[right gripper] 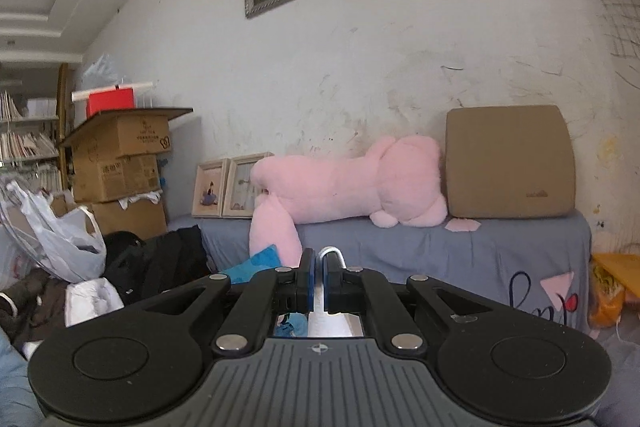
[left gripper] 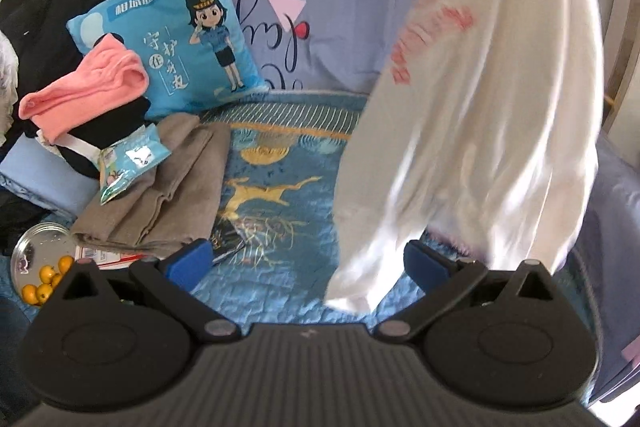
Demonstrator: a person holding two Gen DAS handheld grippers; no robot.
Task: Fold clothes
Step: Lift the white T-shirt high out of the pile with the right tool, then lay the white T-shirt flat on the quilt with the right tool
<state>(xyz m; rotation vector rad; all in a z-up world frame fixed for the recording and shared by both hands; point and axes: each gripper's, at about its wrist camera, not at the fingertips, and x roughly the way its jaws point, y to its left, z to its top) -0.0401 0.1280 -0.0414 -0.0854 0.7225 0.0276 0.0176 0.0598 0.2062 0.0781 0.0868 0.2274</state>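
Your right hand-held gripper is clenched on a fold of the white garment, which hangs at right above the blue quilt. Your left hand-held gripper is released and empty; pinch the hanging hem squarely. One white garment hangs; one grey folded piece lies left.

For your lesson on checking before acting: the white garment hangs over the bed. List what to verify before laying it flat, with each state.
1. Right gripper shut on white garment: ok.
2. Left gripper open and free: ok.
3. Garment clear of the quilt: ok, it hangs above.
4. Landing spot on quilt free of brown cloth: ok.
5. Garment untwisted: cannot tell, blurred.
6. Lower hem within left gripper's reach: cannot tell.
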